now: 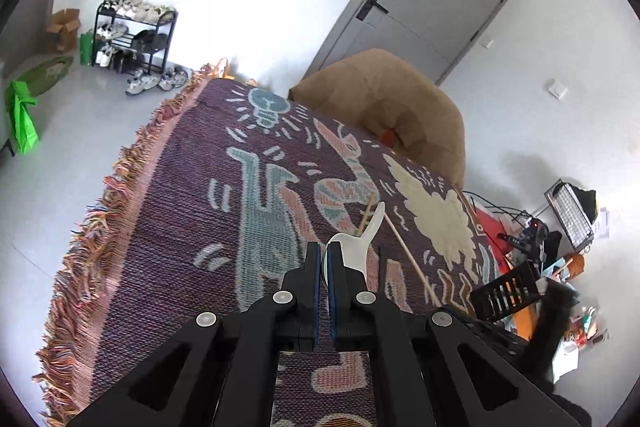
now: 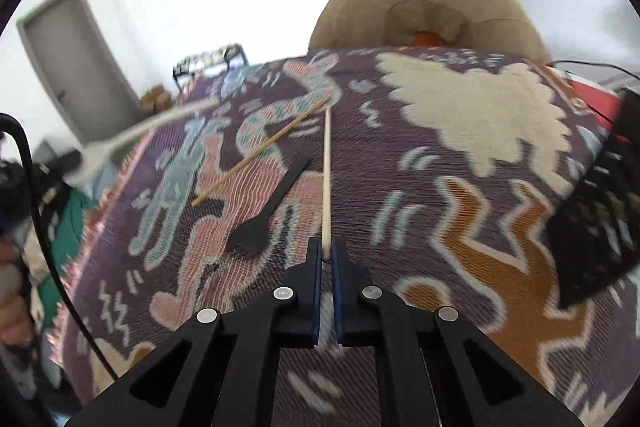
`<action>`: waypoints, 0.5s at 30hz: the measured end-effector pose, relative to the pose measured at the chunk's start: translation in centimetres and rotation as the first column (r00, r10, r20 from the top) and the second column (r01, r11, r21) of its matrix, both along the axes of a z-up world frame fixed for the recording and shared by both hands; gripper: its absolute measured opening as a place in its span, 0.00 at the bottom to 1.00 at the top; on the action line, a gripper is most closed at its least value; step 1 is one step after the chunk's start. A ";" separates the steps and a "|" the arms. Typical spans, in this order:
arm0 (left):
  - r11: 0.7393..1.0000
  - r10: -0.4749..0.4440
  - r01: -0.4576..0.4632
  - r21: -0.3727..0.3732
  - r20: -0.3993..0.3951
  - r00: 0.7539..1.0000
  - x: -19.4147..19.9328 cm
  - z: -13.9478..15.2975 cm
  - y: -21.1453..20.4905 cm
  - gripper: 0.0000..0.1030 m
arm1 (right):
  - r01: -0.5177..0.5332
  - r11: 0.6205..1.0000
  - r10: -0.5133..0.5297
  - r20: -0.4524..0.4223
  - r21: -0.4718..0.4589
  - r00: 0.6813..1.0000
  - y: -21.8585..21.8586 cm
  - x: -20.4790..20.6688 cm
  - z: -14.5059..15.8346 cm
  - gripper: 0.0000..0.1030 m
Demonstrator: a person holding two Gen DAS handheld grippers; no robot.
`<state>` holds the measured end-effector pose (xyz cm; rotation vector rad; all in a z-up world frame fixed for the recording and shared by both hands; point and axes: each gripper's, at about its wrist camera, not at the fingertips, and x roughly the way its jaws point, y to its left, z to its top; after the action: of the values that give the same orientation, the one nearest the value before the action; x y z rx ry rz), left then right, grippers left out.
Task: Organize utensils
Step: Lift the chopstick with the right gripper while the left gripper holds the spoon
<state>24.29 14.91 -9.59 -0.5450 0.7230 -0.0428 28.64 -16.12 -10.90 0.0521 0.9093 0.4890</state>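
Observation:
My left gripper [image 1: 325, 251] is shut on a white spoon [image 1: 362, 239]; its bowl sits between the pads and its handle sticks up to the right. That same white spoon [image 2: 132, 139] shows blurred at the left of the right wrist view. My right gripper [image 2: 327, 251] is shut on the near end of a pale chopstick [image 2: 327, 171], which points away over the patterned cloth [image 2: 460, 187]. A second, tan chopstick [image 2: 260, 153] and a black fork [image 2: 272, 203] lie on the cloth to the left of it. In the left wrist view a chopstick [image 1: 412, 257] runs past the spoon.
A black slotted basket [image 2: 600, 219] stands at the cloth's right edge, also seen as the basket [image 1: 506, 289] in the left wrist view. A tan cushioned chair [image 2: 428, 11] stands behind the table. The fringed cloth edge [image 1: 100, 211] drops to the floor at the left.

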 end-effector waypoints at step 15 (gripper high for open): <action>0.993 -0.111 0.111 0.035 0.006 0.994 1.0 1.3 -5.5 0.02 | 0.109 0.982 -0.133 0.154 0.157 0.979 -7.6 -4.2 7.4 0.06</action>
<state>25.29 9.36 -8.25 -0.4713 0.7444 -0.1358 24.41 -23.68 -3.50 0.1987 0.7030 0.4394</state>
